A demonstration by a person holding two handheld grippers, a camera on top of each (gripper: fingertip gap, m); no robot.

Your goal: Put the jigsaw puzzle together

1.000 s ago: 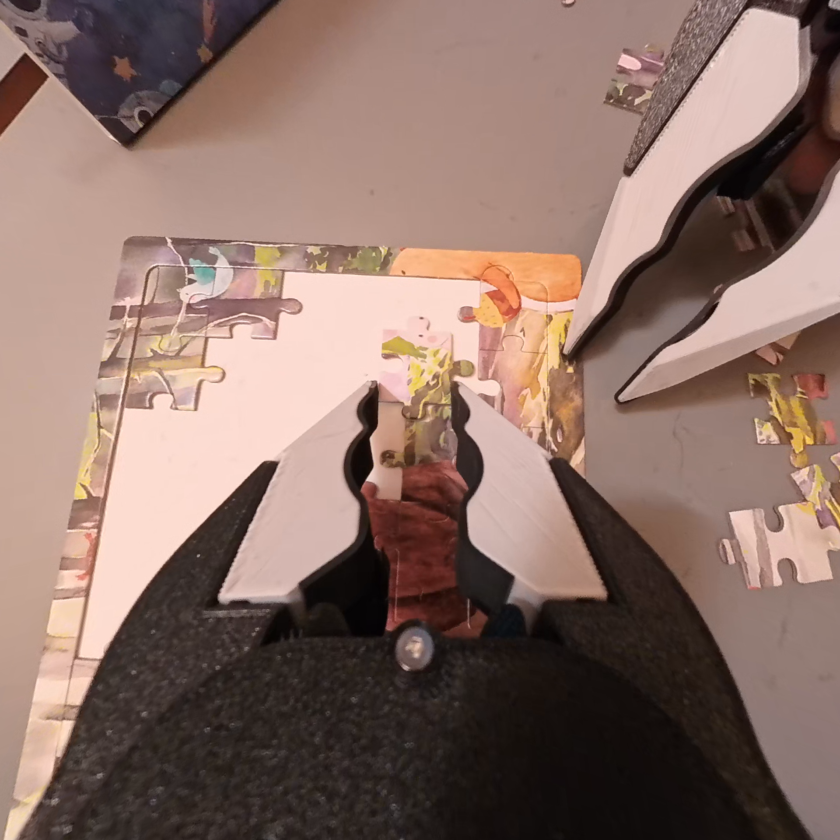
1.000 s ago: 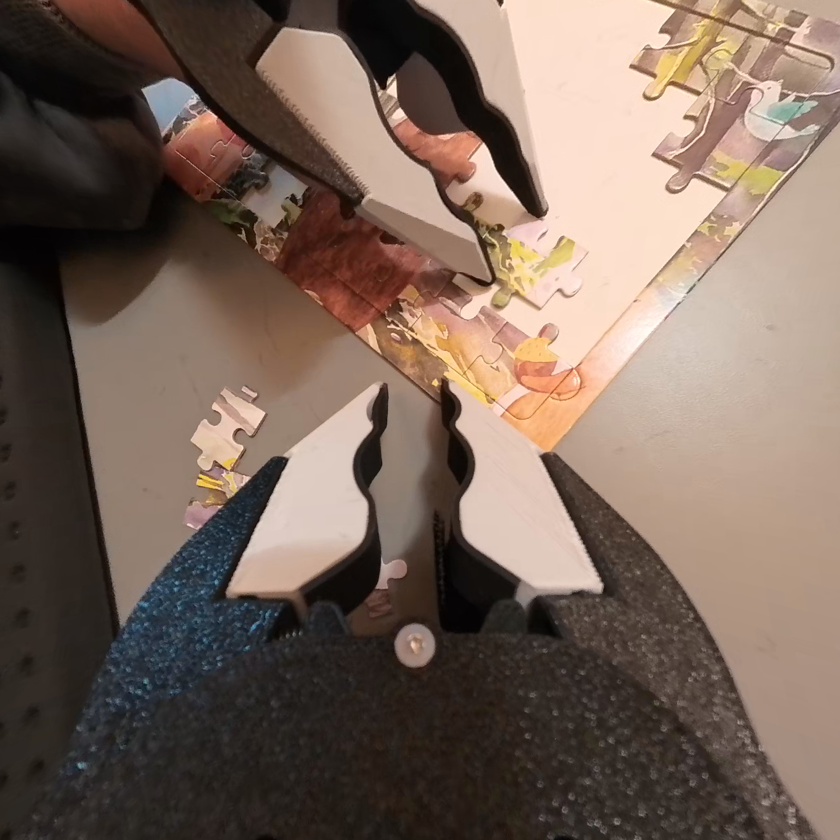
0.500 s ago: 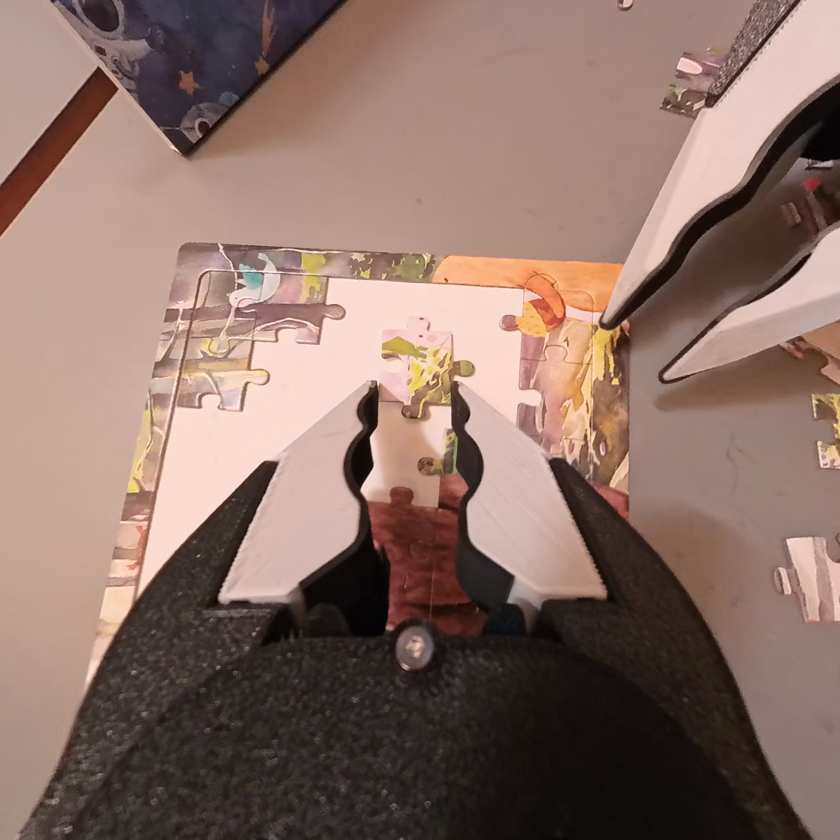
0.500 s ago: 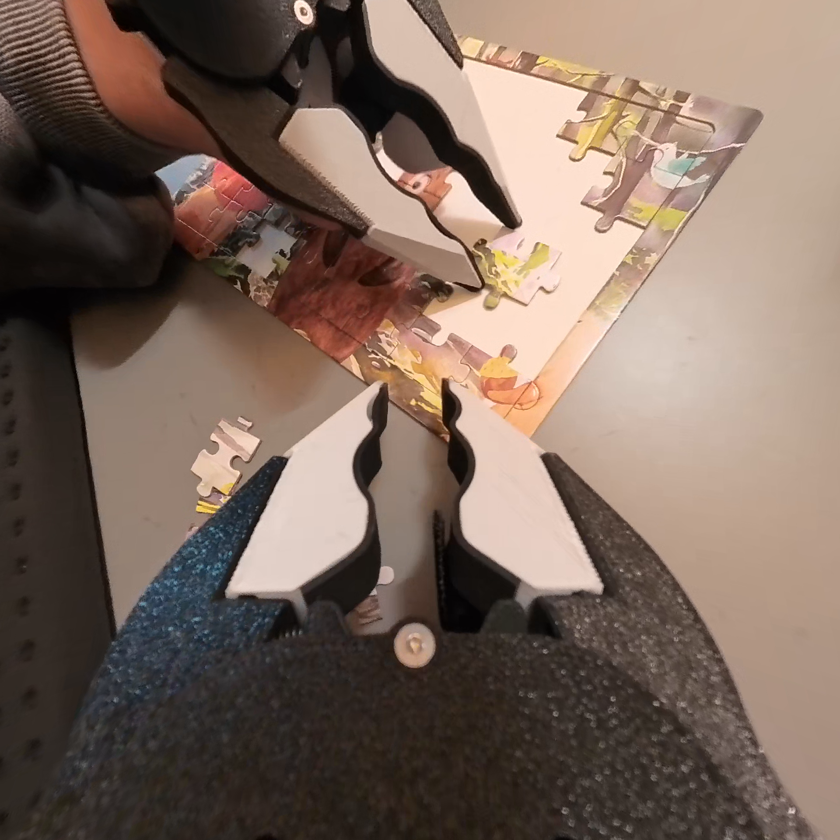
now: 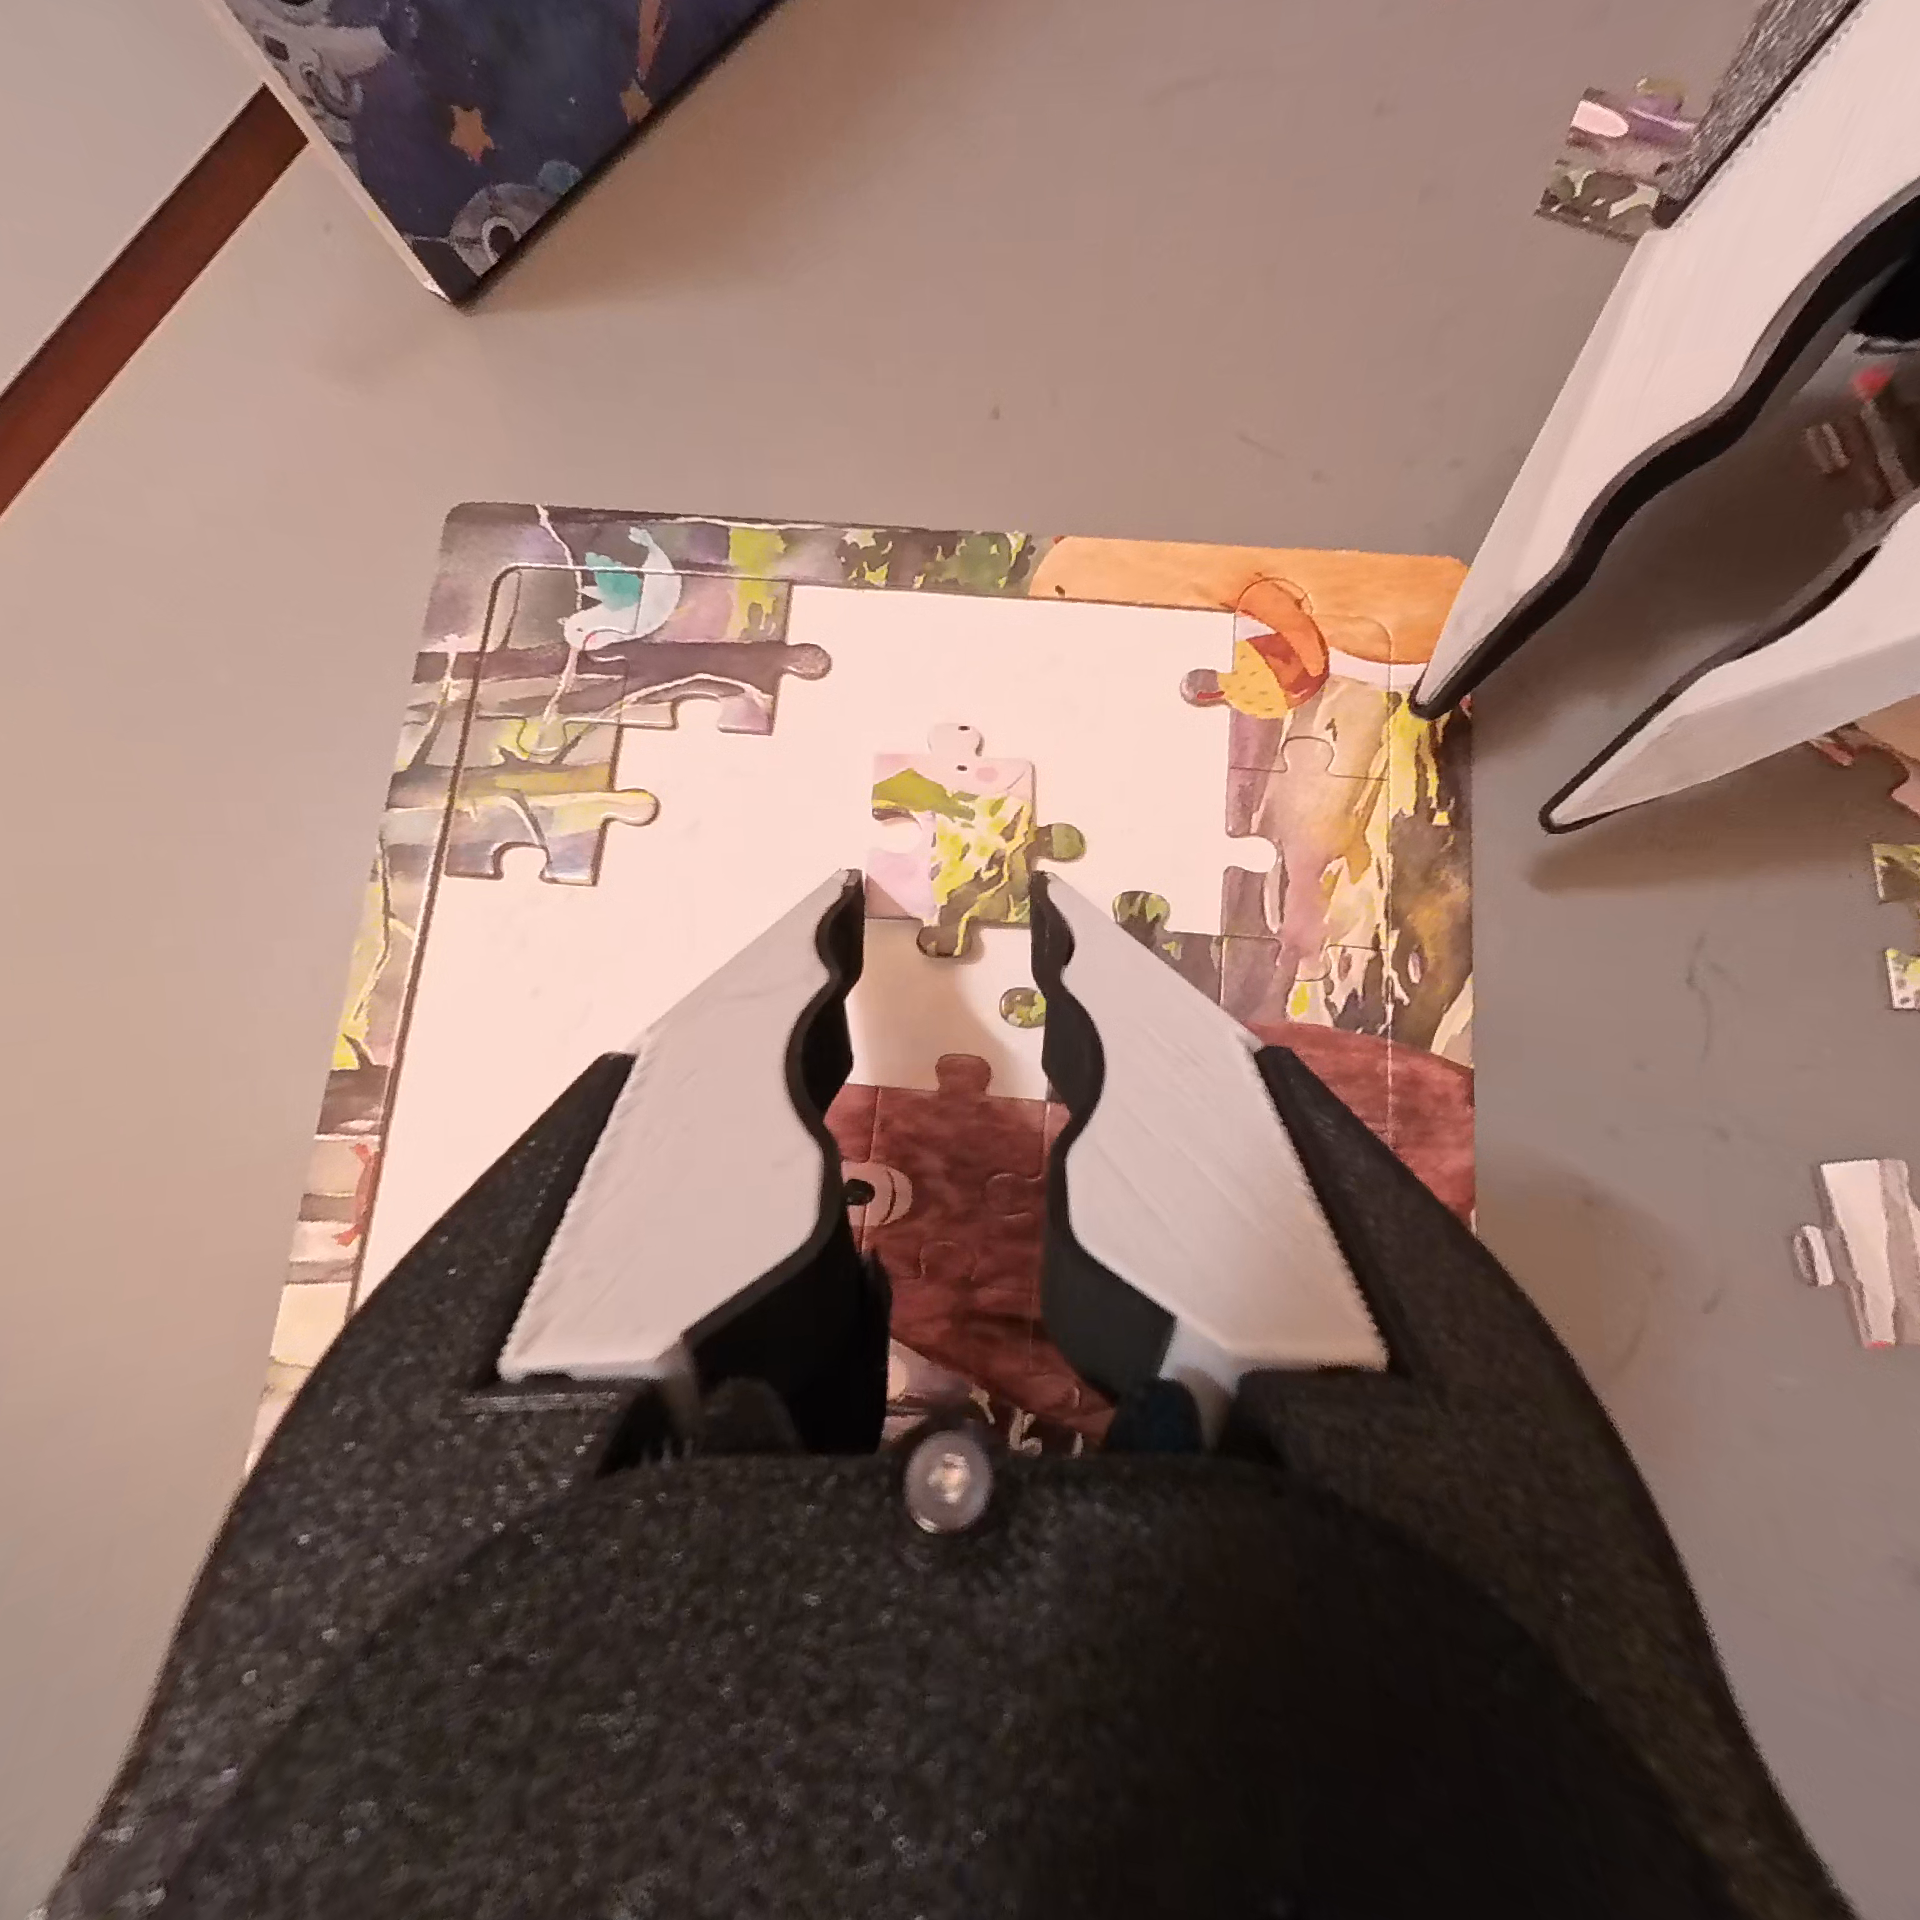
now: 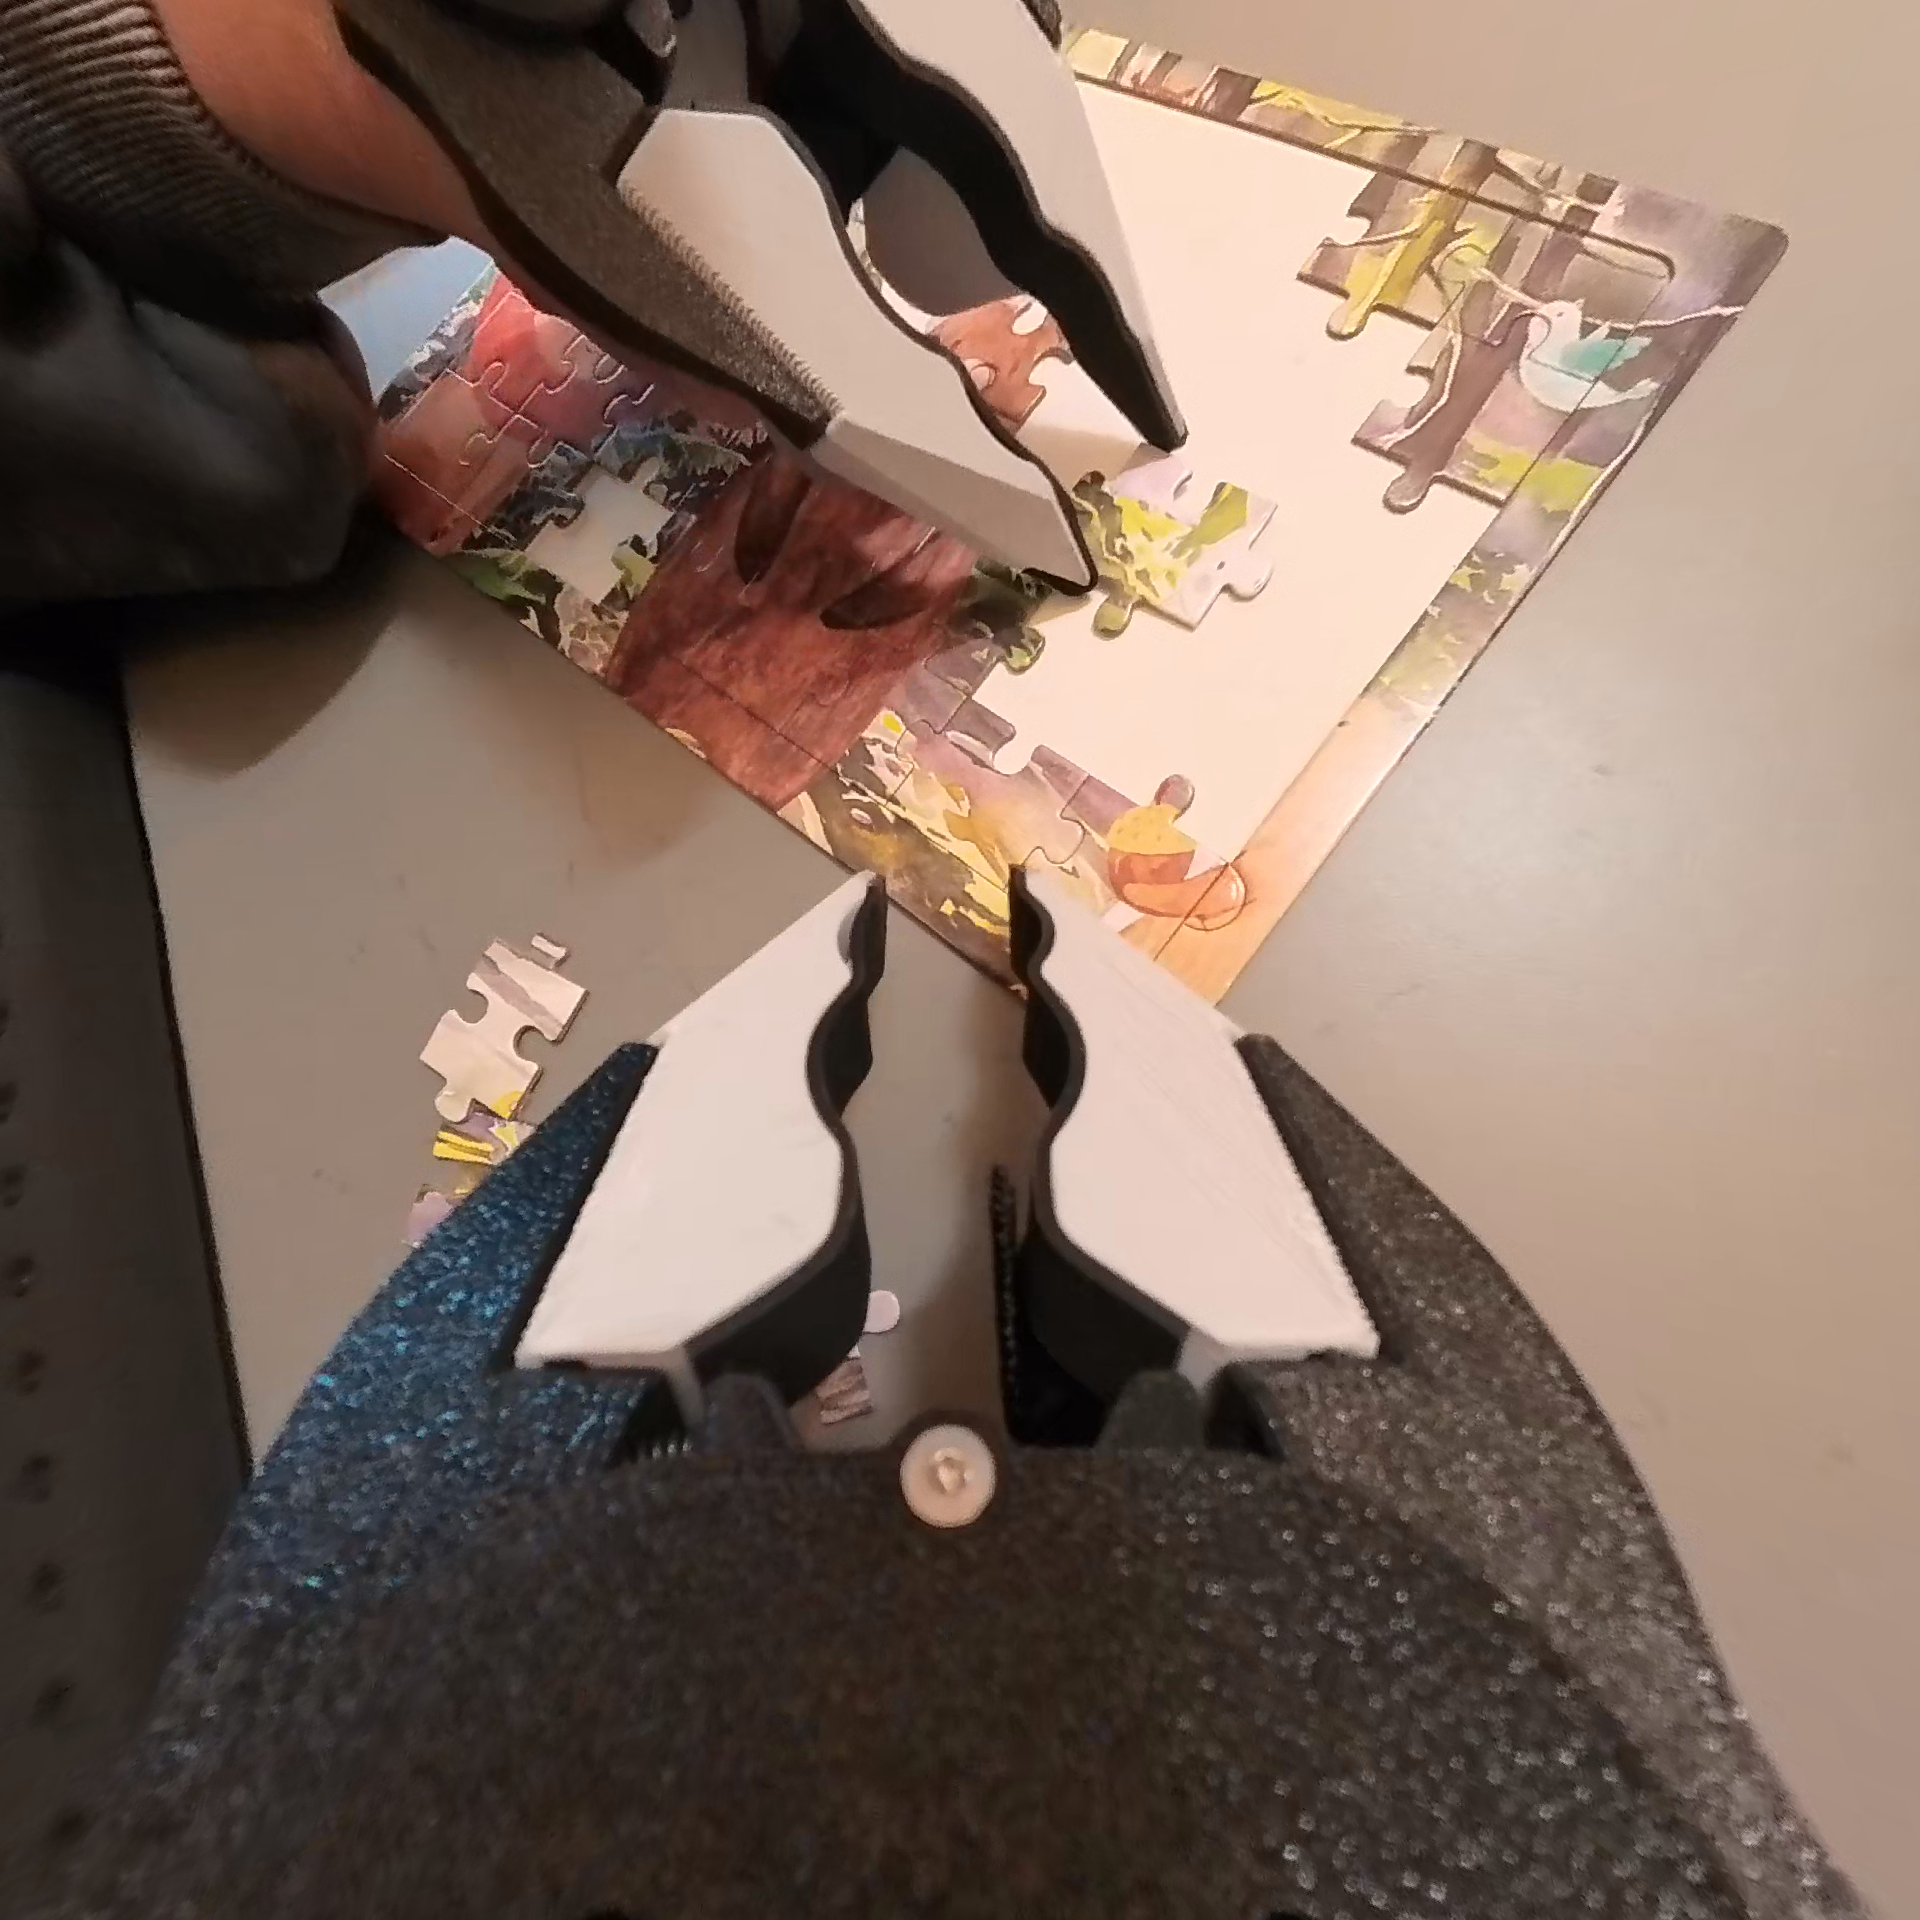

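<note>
The puzzle board (image 5: pixel 727 935) lies flat on the grey table, with its picture frame and white inner field; it also shows in the right wrist view (image 6: pixel 1351 582). Pieces fill its lower part, right side and far left corner. My left gripper (image 5: pixel 945 888) is shut on a green and lilac puzzle piece (image 5: pixel 956 831) and holds it over the white field. The right wrist view shows that gripper (image 6: pixel 1124 511) with the puzzle piece (image 6: pixel 1195 551) at its tips. My right gripper (image 6: pixel 945 894) is open and empty, above the board's near edge; it also shows at the far right of the left wrist view (image 5: pixel 1493 764).
Loose pieces lie on the table right of the board (image 5: pixel 1870 1278), one far back (image 5: pixel 1605 166), and several by my right gripper (image 6: pixel 499 1029). A dark blue box (image 5: pixel 499 104) stands at the far left. A person's sleeve and hand (image 6: pixel 156 312) hold the left gripper.
My left gripper has risen and drawn back with the piece still in its tips, so the board looks smaller. My right gripper has also pulled back from the board.
</note>
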